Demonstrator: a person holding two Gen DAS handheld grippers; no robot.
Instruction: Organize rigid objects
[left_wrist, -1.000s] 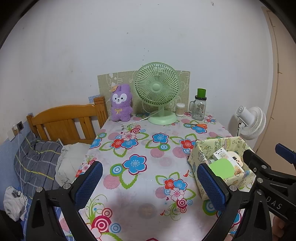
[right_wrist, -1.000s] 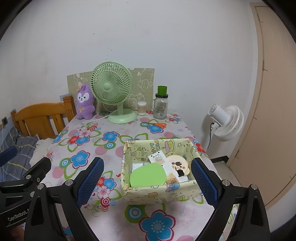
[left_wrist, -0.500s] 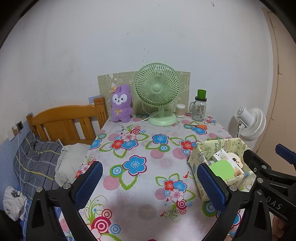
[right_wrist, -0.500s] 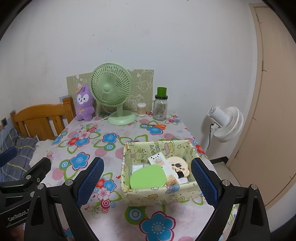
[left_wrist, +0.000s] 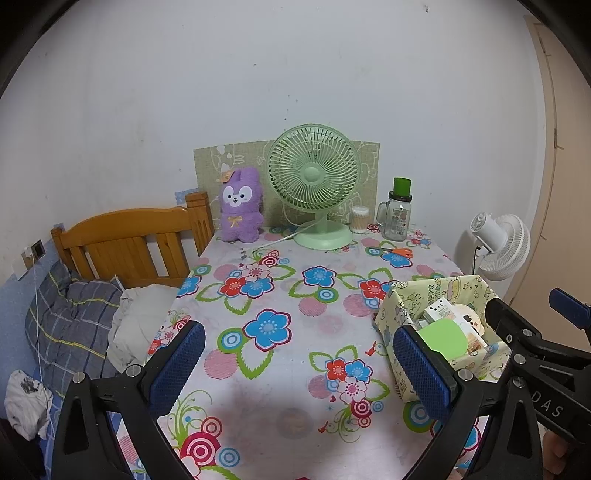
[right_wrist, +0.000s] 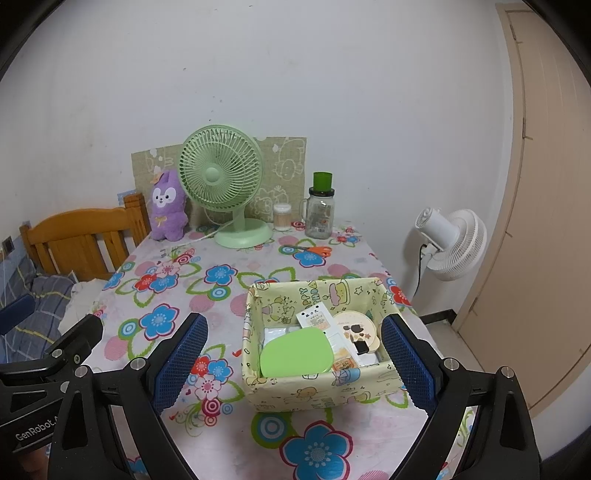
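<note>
A yellow patterned fabric box (right_wrist: 325, 387) stands on the flowered table at the front right; it also shows in the left wrist view (left_wrist: 402, 306). In it lie a green lid-like case (right_wrist: 295, 352), a white carton (right_wrist: 316, 319) and a round cream compact (right_wrist: 356, 328). Orange-handled scissors (right_wrist: 314, 250) lie on the cloth near the glass jar; they also show in the left wrist view (left_wrist: 397, 252). My left gripper (left_wrist: 299, 363) is open and empty above the table's front. My right gripper (right_wrist: 295, 360) is open and empty, its jaws either side of the box.
At the back stand a green desk fan (right_wrist: 225, 184), a purple plush (right_wrist: 168, 205), a cotton-swab pot (right_wrist: 282, 217) and a glass jar with green lid (right_wrist: 320, 212). A wooden headboard (left_wrist: 129, 240) and bedding lie left. A white floor fan (right_wrist: 452, 240) and door are right.
Both views have pulled back slightly from the table. The orange scissors, unseen a second ago, now lie in plain view near the jar. Both grippers stay open.
</note>
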